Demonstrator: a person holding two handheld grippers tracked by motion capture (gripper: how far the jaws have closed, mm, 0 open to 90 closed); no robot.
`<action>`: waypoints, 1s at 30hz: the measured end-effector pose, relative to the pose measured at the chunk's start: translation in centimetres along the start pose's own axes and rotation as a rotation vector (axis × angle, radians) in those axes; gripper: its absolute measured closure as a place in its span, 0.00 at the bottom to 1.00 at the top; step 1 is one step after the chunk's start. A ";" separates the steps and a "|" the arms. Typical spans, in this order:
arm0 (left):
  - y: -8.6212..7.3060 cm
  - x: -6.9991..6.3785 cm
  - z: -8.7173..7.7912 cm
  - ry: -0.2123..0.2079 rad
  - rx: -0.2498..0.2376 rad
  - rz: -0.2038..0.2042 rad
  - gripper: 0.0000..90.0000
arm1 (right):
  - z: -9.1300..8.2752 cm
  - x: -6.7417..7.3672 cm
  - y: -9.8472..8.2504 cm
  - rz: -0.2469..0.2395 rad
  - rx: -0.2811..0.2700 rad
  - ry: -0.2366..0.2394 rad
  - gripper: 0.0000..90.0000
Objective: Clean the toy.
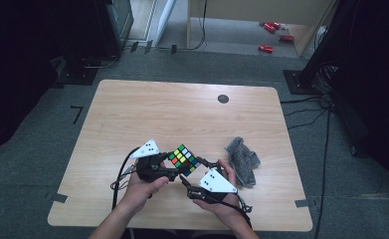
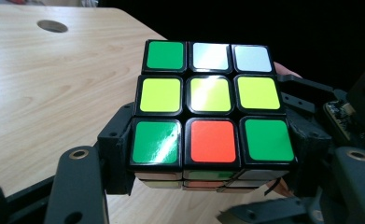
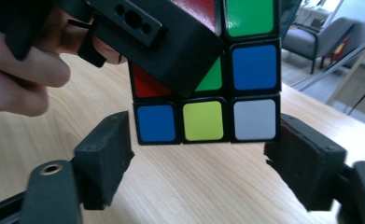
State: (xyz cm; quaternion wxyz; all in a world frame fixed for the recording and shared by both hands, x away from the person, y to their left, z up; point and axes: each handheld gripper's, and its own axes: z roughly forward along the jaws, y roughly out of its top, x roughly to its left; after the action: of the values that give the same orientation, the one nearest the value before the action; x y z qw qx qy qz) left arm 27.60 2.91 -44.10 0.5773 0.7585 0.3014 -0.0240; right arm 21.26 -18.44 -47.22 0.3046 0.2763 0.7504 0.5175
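The left gripper [image 1: 174, 167] is clamped on the cube [image 1: 183, 160], holding it just above the table [image 1: 132, 114] near the front edge, in the middle. In the left gripper view the two black jaws press on opposite sides of the cube's [image 2: 211, 112] near layer, and the face towards the camera shows green, white, white in the far row, three yellows across the middle and green, red, green in the near row. The right gripper [image 1: 194, 174] sits just beside the cube on its right, its jaws apart. In the right gripper view its pads [image 3: 105, 154] stand on either side of the cube's [image 3: 208, 119] lowest layer, whose row reads blue, yellow, white; a narrow gap shows at each side, so they do not press on it. The left gripper's [image 3: 166, 42] jaw crosses the upper part of that face, with the person's hand [image 3: 17, 74] behind it. A crumpled grey cloth [image 1: 243, 160] lies on the table just right of the right hand [image 1: 227, 201].
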 end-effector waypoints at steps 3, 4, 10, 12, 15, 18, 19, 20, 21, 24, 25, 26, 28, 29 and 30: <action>0.0 0.0 0.2 -0.013 0.007 -0.012 0.38 | -0.1 0.1 0.0 -0.011 -0.013 -0.030 0.32; 0.0 -0.1 0.2 -0.015 0.007 -0.019 0.38 | -0.1 0.1 0.0 -0.012 -0.014 -0.032 0.33; -0.1 0.3 0.3 -0.027 0.012 -0.042 0.38 | -0.2 0.4 -0.2 -0.041 -0.022 -0.050 0.38; -0.1 0.4 0.3 -0.035 0.010 -0.046 0.37 | -0.2 0.4 -0.2 -0.041 -0.019 -0.051 0.38; 0.1 0.7 0.0 -0.025 -0.012 -0.053 0.33 | -0.2 0.2 -0.2 -0.030 -0.008 -0.041 0.38; 0.2 1.1 -0.7 -0.012 -0.043 -0.045 0.30 | -0.2 -0.2 -0.4 -0.007 0.005 -0.052 0.38; 0.3 1.2 -0.9 -0.009 -0.050 -0.047 0.29 | -0.2 -0.4 -0.4 0.001 0.009 -0.054 0.38; 0.4 1.3 -1.2 -0.007 -0.058 -0.043 0.27 | -0.2 -0.6 -0.4 0.011 0.014 -0.059 0.38; 0.5 1.4 -1.4 -0.006 -0.071 -0.035 0.27 | -0.3 -0.9 -0.5 0.019 0.015 -0.063 0.38; 0.6 1.6 -1.9 0.006 -0.090 0.000 0.26 | -0.5 -1.7 -0.6 0.066 0.029 -0.073 0.38; 0.6 1.7 -2.0 0.021 -0.088 0.026 0.25 | -0.5 -2.1 -0.6 0.074 0.031 -0.077 0.38; 0.4 1.6 -2.0 0.046 -0.080 0.062 0.25 | -0.6 -2.3 -0.7 0.096 0.038 -0.080 0.39; 0.1 1.6 -1.8 0.082 -0.055 0.126 0.24 | -0.8 -2.9 -0.6 0.124 0.046 -0.089 0.38; 0.0 1.6 -1.6 0.094 -0.040 0.157 0.24 | -0.9 -3.2 -0.6 0.136 0.046 -0.091 0.39; -0.3 1.4 -1.3 0.124 -0.024 0.214 0.24 | -1.0 -3.4 -0.5 0.157 0.046 -0.090 0.39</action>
State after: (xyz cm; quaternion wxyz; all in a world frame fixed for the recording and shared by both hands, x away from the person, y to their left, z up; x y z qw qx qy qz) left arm 28.19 4.72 -44.51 0.5657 0.7795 0.2541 0.0886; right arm 22.72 -21.66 -46.80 0.2901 0.3643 0.7237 0.5093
